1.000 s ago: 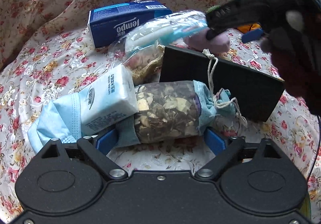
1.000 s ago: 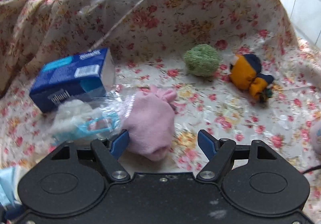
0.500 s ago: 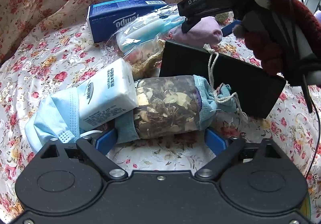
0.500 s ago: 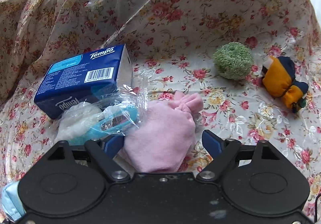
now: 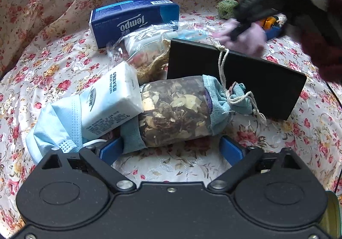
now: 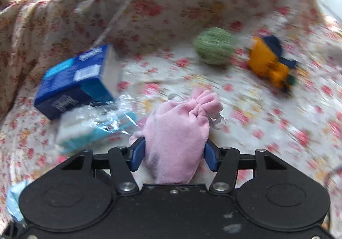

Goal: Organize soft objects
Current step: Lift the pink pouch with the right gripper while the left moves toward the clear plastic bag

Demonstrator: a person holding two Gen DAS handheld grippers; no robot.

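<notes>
A pink drawstring pouch [image 6: 177,132] sits between the blue pads of my right gripper [image 6: 174,155]. Its jaws are closing and both pads press the pouch's sides. In the left wrist view the same pouch [image 5: 250,40] shows blurred behind a black flat box [image 5: 245,80]. My left gripper [image 5: 171,150] is low over the floral cloth [image 5: 53,63], jaws opening wide. A mesh herb sachet [image 5: 177,110] with a blue cloth neck lies across the gap; the pads do not squeeze it. A white tissue pack [image 5: 111,100] leans on a blue face mask [image 5: 55,123].
A blue Tempo tissue box [image 6: 74,80] and a clear plastic bag [image 6: 94,125] with a white-and-blue item lie left of the pouch. A green knitted ball [image 6: 213,45] and an orange-and-navy soft toy [image 6: 269,63] lie farther back. The cloth rises steeply behind.
The right gripper's pads have come in from wide apart onto the pink pouch, and that view is now blurred by motion. The left gripper and the sachet have not moved.
</notes>
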